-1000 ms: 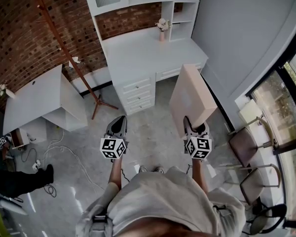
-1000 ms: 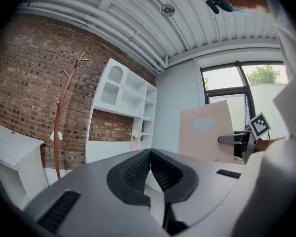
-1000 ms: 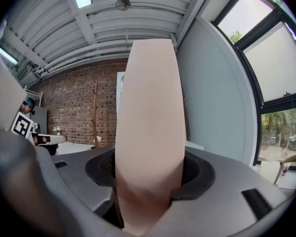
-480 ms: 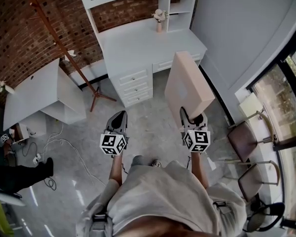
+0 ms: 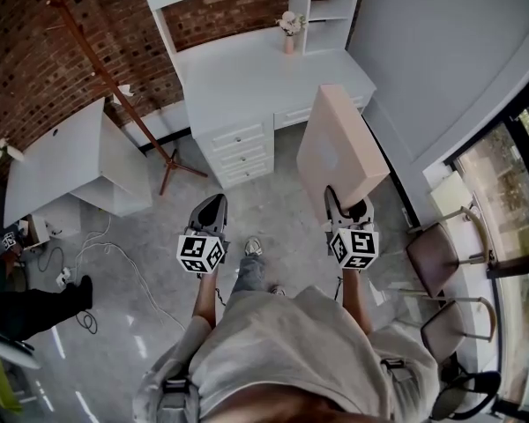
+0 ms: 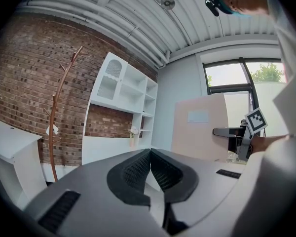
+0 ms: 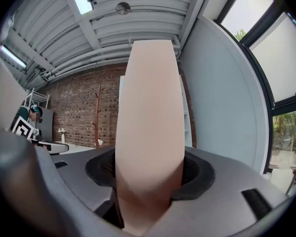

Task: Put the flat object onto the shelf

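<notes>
Your right gripper (image 7: 149, 176) is clamped on the flat object (image 7: 150, 107), a pale pink-beige panel. The dark ribbed pads (image 7: 104, 169) press its lower end from both sides at bottom centre. The panel stands upright and fills the middle of the frame almost to the top. Left of it: brick wall (image 7: 76, 115), wooden coat stand (image 7: 97, 116), and your left gripper (image 7: 50, 146) with its marker cube (image 7: 22, 127) at the far left edge. Right of it: plain grey wall (image 7: 222, 98), windows (image 7: 281, 48) upper right. At the top: ribbed ceiling (image 7: 89, 31) with a round lamp (image 7: 122, 8)

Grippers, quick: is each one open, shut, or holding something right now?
Left gripper: shut, holding nothing.
Right gripper: shut on the flat, pale pink rectangular board, gripped by one edge.
</notes>
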`<state>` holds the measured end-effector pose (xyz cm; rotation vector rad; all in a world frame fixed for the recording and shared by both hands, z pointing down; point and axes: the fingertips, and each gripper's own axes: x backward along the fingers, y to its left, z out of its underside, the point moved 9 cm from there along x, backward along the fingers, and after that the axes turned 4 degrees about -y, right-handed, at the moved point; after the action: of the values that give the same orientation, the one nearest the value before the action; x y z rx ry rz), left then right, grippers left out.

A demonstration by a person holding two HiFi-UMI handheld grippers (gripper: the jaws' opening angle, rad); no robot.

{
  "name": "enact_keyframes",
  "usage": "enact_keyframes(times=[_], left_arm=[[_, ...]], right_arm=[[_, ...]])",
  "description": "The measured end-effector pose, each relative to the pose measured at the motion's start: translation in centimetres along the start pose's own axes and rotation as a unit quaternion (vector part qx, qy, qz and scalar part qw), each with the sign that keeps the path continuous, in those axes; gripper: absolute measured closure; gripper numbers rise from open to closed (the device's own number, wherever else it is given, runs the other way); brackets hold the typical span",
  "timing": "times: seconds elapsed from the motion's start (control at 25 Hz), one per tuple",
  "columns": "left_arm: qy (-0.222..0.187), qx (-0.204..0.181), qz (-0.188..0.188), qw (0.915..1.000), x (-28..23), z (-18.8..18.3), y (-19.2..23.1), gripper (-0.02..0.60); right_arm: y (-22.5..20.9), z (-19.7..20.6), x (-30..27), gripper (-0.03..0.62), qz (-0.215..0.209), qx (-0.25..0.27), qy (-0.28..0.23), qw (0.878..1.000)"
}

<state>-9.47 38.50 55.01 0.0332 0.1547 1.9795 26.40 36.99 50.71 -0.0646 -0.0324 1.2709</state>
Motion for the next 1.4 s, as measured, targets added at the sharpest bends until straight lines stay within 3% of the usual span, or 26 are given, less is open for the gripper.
enact_keyframes(times=[0.32,0.76,1.4], left_arm=[[-0.003,0.000,0.024,0.9997,-7.3,-0.2,3.6,0.566],[-0.014,0.013,0.042,0.9989,-17.4,-2.9,12.1,0.566],[-0.036,0.018,0.058,0.9975,-26.1,-4.7,22.1,0.566]], right_arm=[[-0.7,0.1,-6.9,0.310,0.008,0.009,-0.001,1.000],[-0.1,-2.2,-19.0,0.310,0.031,0.019,-0.007,0.999],[2.1,-3.0,-30.9,0.310,0.048,0.035,-0.026,0.998]])
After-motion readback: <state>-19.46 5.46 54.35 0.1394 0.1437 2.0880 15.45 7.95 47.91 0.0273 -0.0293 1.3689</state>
